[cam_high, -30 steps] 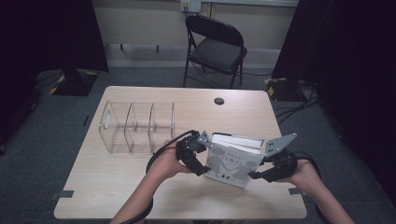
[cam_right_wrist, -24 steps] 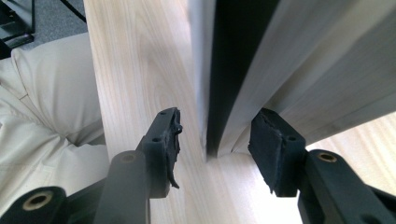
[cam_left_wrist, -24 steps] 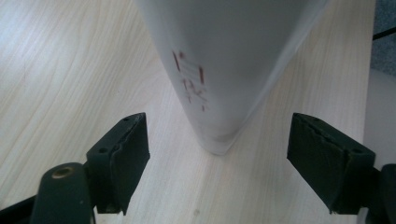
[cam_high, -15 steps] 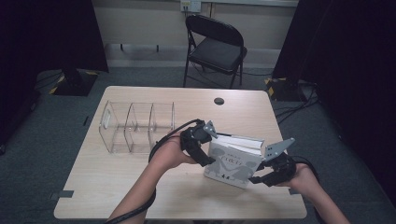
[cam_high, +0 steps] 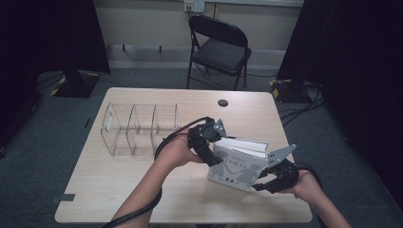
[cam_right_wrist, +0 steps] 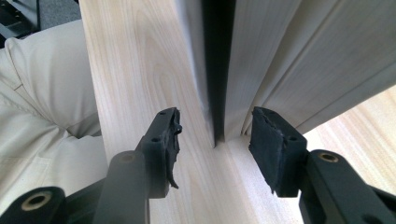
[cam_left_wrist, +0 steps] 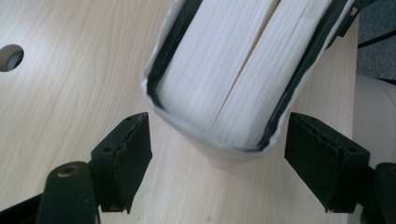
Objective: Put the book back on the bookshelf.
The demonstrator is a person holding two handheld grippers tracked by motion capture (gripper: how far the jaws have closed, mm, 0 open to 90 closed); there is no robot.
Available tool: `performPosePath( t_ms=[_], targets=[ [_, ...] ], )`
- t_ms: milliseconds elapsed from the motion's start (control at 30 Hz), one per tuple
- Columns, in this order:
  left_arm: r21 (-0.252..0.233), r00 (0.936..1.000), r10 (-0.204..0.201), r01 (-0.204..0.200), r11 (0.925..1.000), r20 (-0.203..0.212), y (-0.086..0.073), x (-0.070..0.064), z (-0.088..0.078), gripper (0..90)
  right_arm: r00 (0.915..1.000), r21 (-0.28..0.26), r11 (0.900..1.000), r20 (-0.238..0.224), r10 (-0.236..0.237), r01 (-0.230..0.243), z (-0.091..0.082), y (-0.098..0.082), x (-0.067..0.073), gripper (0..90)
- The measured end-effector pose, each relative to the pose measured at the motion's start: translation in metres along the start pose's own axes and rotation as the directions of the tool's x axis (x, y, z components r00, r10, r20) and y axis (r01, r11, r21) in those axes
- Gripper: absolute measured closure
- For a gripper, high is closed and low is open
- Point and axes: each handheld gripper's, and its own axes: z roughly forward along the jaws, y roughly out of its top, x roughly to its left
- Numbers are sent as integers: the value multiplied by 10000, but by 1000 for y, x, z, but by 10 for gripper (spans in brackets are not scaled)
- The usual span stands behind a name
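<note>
— Two grippers on one book [cam_high: 236, 166], and neither is squeezing it, as far as I can see. It stands tilted on its lower edge on the table [cam_high: 119, 190], near the front, right of the clear organizer [cam_high: 138, 128].

— What are the tongs doing?

— On the left gripper [cam_left_wrist: 217, 126] they are spread and have just been opening. The book's corner sits between them, with wood showing on both sides, so there is no contact. On the right gripper [cam_right_wrist: 215, 123] they are spread too. They straddle the book's bottom edge where cover meets pages, and I see no pinch.

— So how would you do this well?

— I judge they mean to stand the book up and slot it into the organizer. I'd close the left pair flat on both covers, well past the corner, before lifting. The right should steady the base so it cannot slide, because a thick book will fan open if it is pinched near the page edge.

— And the hands?

— The left forearm reaches in diagonally, with the hand at the book's upper left corner. The right hand sits low at the lower right corner, close to the table's edge.
</note>
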Motion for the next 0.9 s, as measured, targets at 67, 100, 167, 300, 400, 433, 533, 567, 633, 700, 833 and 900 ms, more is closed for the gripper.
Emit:
performPosePath(
  t_ms=[67,100,167,300,400,433,533,567,633,700,833,900],
  targets=[
    [111,9999,147,-146,9998,-69,3,-1,2,227,10000,-19,10000,-8,36,-36,1,-2,0,512],
    [143,9998,190,-189,9997,-58,5,0,3,227,10000,-37,10000,-43,87,-87,1,-3,0,511],
    [67,9997,246,-245,9997,-78,8,0,3,227,9999,-80,9999,-45,105,-105,2,-5,0,509],
    [-75,9989,443,-442,9990,162,16,-2,4,267,9998,-64,9997,-45,214,-214,1,-9,-1,506],
    [74,9979,631,-632,9980,110,22,-4,6,273,9996,-107,9995,-37,280,-281,0,-12,-1,504],
    [99,9981,619,-620,9980,76,23,-5,7,276,9996,-121,9995,-19,275,-275,0,-13,-1,502],
    [125,9984,537,-539,9985,189,23,-4,8,280,9994,-106,9993,11,350,-350,-1,-15,-1,499],
    [101,9982,555,-557,9984,224,23,-4,7,283,9992,-102,9992,22,390,-390,-1,-15,-1,499],
    [61,9980,553,-555,9984,307,22,-4,7,298,9991,-131,9990,37,427,-426,0,-17,-2,495],
    [-24,9980,413,-412,9991,488,21,-5,5,322,9992,-163,9991,119,392,-390,2,-17,-3,483],
    [-165,9958,472,-460,9988,791,19,-10,0,392,9982,-300,9980,192,568,-562,3,-17,-4,481],
    [-142,9951,526,-516,9986,831,19,-13,-1,417,9978,-334,9977,284,602,-593,4,-17,-5,482]
  ],
)
